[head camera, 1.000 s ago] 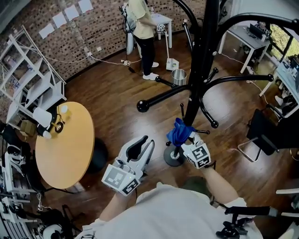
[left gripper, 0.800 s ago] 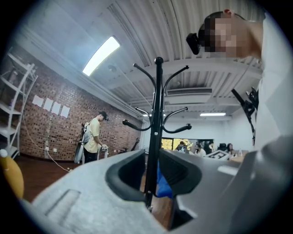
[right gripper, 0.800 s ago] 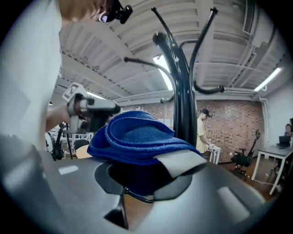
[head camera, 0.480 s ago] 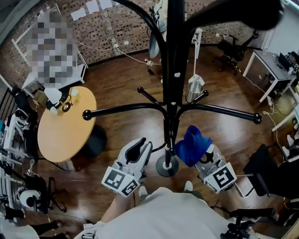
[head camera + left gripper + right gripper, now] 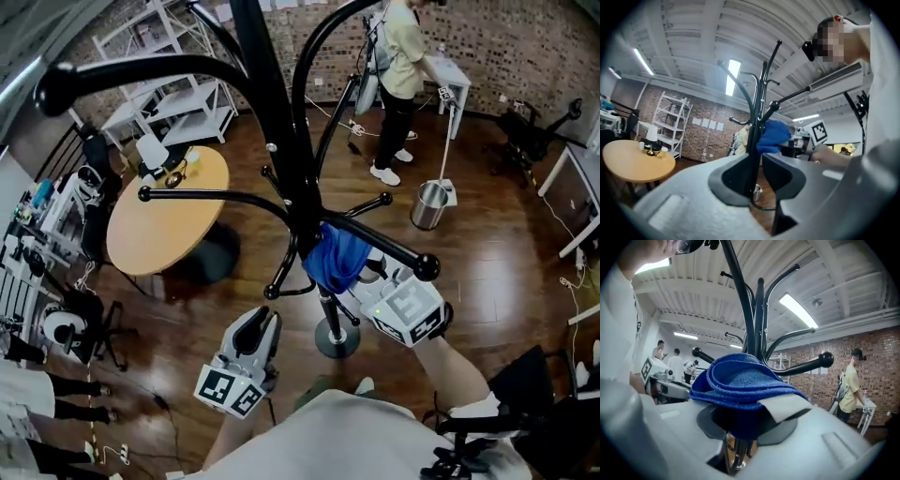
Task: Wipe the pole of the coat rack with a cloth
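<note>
The black coat rack pole (image 5: 281, 150) runs from the top of the head view down to its round base (image 5: 336, 337). A folded blue cloth (image 5: 337, 258) lies against the pole just under the lower hooks, and my right gripper (image 5: 364, 274) is shut on it. In the right gripper view the cloth (image 5: 740, 380) bulges over the jaws, with the pole (image 5: 759, 319) rising right behind it. My left gripper (image 5: 261, 326) hangs low, left of the base, shut and holding nothing. The left gripper view shows the pole (image 5: 757, 117) and the cloth (image 5: 774, 135) beyond it.
A hook arm with a ball end (image 5: 427, 267) juts out just above my right gripper. A round wooden table (image 5: 164, 225) stands to the left, with a metal bucket (image 5: 429, 204) at the right. A person (image 5: 398, 75) stands at the back. White shelving (image 5: 183, 98) lines the back left.
My right gripper has carried the cloth from the pole's right side in against it. The left gripper has dropped lower and to the left. The head view has swung round the rack.
</note>
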A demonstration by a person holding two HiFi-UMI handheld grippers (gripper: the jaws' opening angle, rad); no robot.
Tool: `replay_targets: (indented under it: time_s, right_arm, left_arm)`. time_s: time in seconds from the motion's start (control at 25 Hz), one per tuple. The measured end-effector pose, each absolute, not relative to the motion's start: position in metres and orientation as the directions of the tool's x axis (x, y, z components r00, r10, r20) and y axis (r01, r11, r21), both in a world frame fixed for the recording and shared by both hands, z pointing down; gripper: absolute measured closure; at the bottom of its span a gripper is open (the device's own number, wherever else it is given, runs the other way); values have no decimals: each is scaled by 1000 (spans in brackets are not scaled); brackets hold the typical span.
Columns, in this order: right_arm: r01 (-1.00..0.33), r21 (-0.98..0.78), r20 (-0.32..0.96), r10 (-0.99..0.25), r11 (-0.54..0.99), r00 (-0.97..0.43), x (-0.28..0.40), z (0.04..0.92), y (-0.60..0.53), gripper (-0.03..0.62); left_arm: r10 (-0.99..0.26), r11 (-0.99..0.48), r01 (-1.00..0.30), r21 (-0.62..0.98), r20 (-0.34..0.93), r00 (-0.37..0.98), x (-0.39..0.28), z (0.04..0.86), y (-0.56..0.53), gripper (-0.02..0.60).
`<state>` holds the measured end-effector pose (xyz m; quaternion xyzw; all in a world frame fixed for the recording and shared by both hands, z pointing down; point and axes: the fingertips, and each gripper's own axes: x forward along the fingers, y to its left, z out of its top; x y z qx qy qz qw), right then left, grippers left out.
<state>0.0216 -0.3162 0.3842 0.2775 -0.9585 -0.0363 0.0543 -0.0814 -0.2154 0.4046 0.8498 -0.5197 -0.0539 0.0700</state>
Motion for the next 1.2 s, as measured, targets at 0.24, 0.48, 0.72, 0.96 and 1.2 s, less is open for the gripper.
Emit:
replay_targets:
  time_s: [0.24,0.48,0.72,0.96,1.2]
  right_arm:
    - [-470,121,256,-485,874,-836,19,482,-318,491]
    - [-402,-2,434,-361,916,-825,-3,610,-326,488]
    - [-459,-15,361,-423,888,-831,3,589,-322,488]
    - [-381,22,53,-382,924,-923,36,453,-230,490]
    - [-376,-39,-46,-378,926,-925,81,406,-143,490]
  left_arm:
    - [-935,-350,-922,167,-7,353,-91,405,-189,495]
    - [-931,-352,-910,221,20,365,-74,417,-180,495]
    - [-945,-313,-923,226,20,325,-87,426,-163,495]
    - [-925,-373,-903,214,-11,379,-80,422,-147,495]
    - [-874,-486,-857,168,-118,472,-35,380,-105,495]
